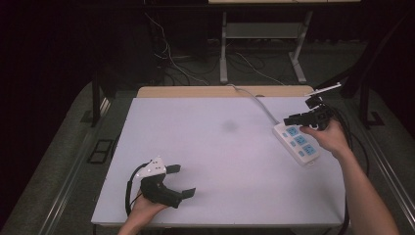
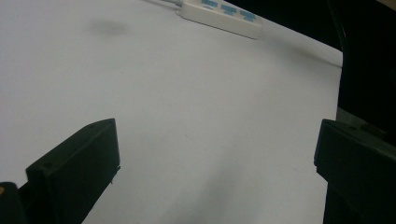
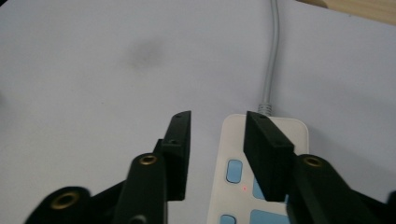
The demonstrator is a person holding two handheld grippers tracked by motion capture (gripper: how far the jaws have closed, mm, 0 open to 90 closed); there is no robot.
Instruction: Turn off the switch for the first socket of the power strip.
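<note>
Right claw (image 3: 217,140) narrowed, empty, astride power strip (image 3: 233,186) edge; left claw (image 1: 182,180) wide, empty, low over table (image 1: 220,147).

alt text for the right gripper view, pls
Two black jaws of the right gripper hover, partly closed, over the cable end of a white power strip with blue sockets. Its grey cable runs away across a pale table with a dark smudge.
</note>
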